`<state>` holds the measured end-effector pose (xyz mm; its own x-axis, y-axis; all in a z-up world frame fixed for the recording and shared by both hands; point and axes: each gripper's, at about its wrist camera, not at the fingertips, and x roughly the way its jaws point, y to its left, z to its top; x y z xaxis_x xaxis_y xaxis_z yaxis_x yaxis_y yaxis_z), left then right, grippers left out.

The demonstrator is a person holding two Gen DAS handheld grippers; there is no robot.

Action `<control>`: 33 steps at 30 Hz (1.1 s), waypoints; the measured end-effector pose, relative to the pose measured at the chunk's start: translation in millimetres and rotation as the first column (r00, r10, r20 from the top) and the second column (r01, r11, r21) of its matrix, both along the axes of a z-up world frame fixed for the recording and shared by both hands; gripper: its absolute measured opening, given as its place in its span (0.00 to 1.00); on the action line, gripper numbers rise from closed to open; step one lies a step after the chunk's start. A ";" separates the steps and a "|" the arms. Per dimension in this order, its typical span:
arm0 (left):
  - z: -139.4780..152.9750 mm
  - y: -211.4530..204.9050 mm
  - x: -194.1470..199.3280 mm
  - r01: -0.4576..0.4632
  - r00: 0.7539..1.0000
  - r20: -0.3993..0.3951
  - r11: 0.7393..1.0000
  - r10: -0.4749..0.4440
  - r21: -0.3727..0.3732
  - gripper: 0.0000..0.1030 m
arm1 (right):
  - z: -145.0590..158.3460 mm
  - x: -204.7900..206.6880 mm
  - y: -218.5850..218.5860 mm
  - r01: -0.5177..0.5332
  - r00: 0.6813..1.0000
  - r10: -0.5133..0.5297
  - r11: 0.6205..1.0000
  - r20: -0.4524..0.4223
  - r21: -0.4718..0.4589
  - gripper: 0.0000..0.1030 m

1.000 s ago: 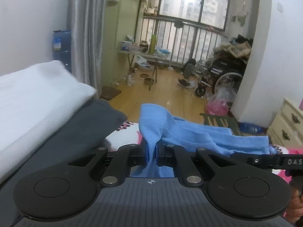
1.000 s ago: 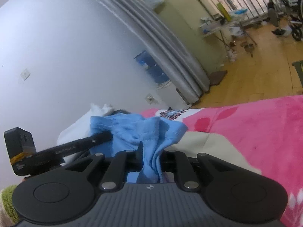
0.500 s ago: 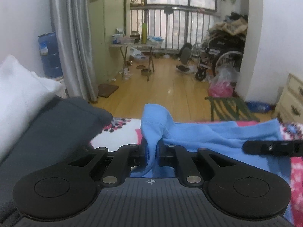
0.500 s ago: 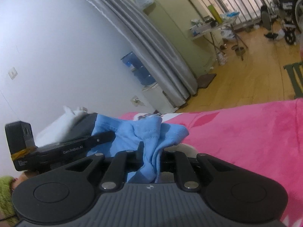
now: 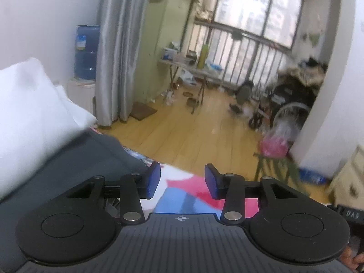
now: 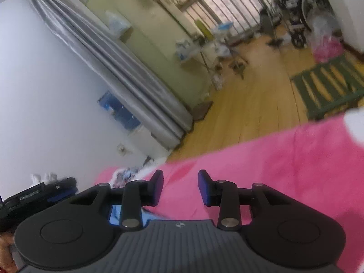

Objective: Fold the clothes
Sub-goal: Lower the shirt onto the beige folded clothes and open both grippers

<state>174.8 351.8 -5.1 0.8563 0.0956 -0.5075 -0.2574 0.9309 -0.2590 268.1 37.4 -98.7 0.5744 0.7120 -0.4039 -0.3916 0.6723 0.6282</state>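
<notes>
- Most of what lies under my tools is the pink blanket spread over the bed, with white and red patches in its print.
- To my left a white pillow lies on a dark grey cover, both well up beside my left gripper.
- Beyond the bed edge runs the wooden floor, with grey curtains, a blue water jug on its stand, a cluttered folding table and a wheelchair by the window bars.
- Lying flat on the blanket just below and in front of both tools is the blue garment; only a small part shows under each.
- My left gripper has just been opening; its jaws stand apart with nothing between them, the garment let go beneath.
- My right gripper has likewise just been opening and is empty, with a sliver of blue cloth under its left linkage.
</notes>
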 end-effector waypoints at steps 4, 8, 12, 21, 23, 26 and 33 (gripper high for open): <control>19.5 -0.8 -33.4 0.041 0.999 -0.028 0.996 -0.044 -0.084 0.45 | 21.9 -16.5 -11.8 -0.151 0.988 0.151 0.989 -0.010 0.007 0.36; 31.4 -15.6 -75.3 0.098 0.990 -0.087 0.990 -0.107 -0.098 0.46 | 17.6 -24.5 -17.7 -0.246 0.959 0.247 0.969 -0.141 0.028 0.41; 17.0 -57.1 -100.5 0.238 0.953 -0.171 0.967 -0.250 -0.089 0.46 | -1.6 -18.2 -13.5 -0.234 0.926 0.249 0.968 -0.282 0.088 0.41; -46.8 -158.7 -100.5 0.408 0.891 -0.267 0.905 -0.366 0.121 0.46 | -10.0 -15.8 3.1 -0.246 0.879 0.263 0.965 -0.398 0.093 0.46; -54.5 -171.3 -95.6 0.396 0.899 -0.284 0.896 -0.334 0.199 0.45 | -7.9 -13.9 6.1 -0.246 0.876 0.258 0.966 -0.407 0.083 0.47; -58.3 -178.6 -89.5 0.372 0.908 -0.294 0.899 -0.299 0.233 0.44 | -5.4 -10.9 8.7 -0.240 0.880 0.250 0.968 -0.404 0.078 0.51; -62.6 -192.0 -81.6 0.374 0.910 -0.309 0.867 -0.276 0.328 0.32 | 0.1 -9.6 37.8 -0.316 0.872 0.305 0.948 -0.383 0.036 0.47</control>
<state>93.2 159.8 -67.7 0.7252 0.0570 -0.6861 0.0680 0.9858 0.1538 258.4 75.2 -98.6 0.1250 0.8142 -0.5670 -0.3191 0.5741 0.7540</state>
